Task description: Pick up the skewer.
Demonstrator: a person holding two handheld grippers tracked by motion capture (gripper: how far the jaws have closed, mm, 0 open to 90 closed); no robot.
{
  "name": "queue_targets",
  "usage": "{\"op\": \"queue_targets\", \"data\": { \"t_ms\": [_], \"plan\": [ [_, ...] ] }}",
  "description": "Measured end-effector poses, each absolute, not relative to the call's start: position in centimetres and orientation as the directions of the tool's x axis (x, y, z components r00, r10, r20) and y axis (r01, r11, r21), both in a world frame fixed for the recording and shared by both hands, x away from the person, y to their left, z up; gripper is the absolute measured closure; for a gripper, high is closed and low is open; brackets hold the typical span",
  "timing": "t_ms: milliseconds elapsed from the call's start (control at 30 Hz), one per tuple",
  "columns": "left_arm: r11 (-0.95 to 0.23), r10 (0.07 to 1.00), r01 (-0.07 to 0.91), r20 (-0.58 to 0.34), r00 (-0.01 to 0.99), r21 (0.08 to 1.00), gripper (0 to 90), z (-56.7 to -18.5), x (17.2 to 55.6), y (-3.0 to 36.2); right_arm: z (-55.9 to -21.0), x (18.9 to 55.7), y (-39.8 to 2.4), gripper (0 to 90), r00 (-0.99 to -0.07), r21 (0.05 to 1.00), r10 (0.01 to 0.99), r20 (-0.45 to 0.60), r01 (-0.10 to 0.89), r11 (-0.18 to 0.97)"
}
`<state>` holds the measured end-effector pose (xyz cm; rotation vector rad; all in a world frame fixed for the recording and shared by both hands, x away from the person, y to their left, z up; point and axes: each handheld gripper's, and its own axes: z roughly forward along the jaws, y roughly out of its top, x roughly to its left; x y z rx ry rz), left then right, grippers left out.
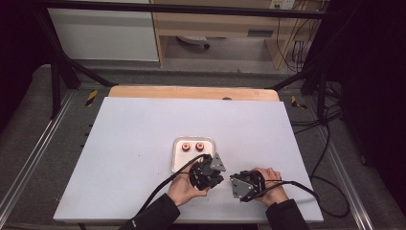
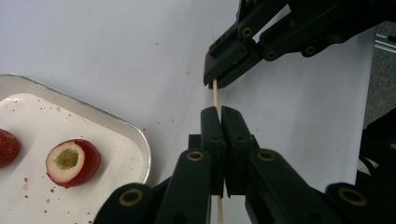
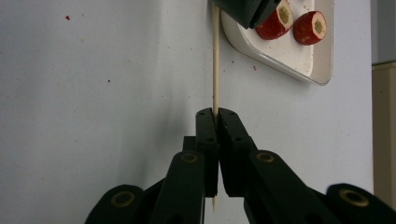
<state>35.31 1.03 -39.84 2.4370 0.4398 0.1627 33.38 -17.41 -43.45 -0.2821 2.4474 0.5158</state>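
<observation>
Left gripper [image 2: 220, 114]: jaws pressed together on the wooden skewer [image 2: 215, 95], pinching it partway along; in the high view it sits at about 6 o'clock of the table [image 1: 124, 143], just below the tray.
Skewer: thin pale stick spanning both grippers, running straight from one pair of jaws to the other above the white tabletop; its pointed tip pokes out beneath the right gripper's jaws in the right gripper view.
Tray [image 2: 135, 135]: white, rounded corners, at 9 o'clock of the left gripper; juice flecks on it.
Strawberries [image 2: 73, 162]: two hulled red halves on the tray, side by side, cut faces showing.
Right gripper [image 3: 216, 114]: jaws closed on the skewer's other stretch, at 3 o'clock of the left gripper.
Obstruction: each gripper faces the other head-on along the stick; red specks dot the table.
</observation>
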Motion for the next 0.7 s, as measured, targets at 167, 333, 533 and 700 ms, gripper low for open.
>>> {"op": "queue_targets", "data": {
  "t_ms": [167,333,533,700],
  "plan": [
    [-0.741,0.348,0.273,0.003,0.938,0.614,88.6,-39.9,35.4,1.0,-43.4,33.3,-17.4,89.3,-0.776,0.278,-0.099,-0.623,-0.338,0.899],
    [-0.748,0.356,0.291,-0.009,0.934,0.596,85.1,-39.8,35.7,1.1,-43.3,33.1,-17.3,89.4,-0.763,0.246,-0.120,-0.635,-0.347,0.905],
    [-0.812,0.362,0.310,0.009,0.932,0.495,69.6,-39.5,36.3,0.9,-43.2,33.2,-16.9,89.4,-0.732,0.149,-0.181,-0.657,-0.361,0.920],
    [-0.836,0.372,0.336,-0.002,0.928,0.434,69.3,-39.4,36.8,0.4,-42.9,33.4,-16.5,89.3,-0.701,0.096,-0.227,-0.676,-0.390,0.916]
  ]
}}
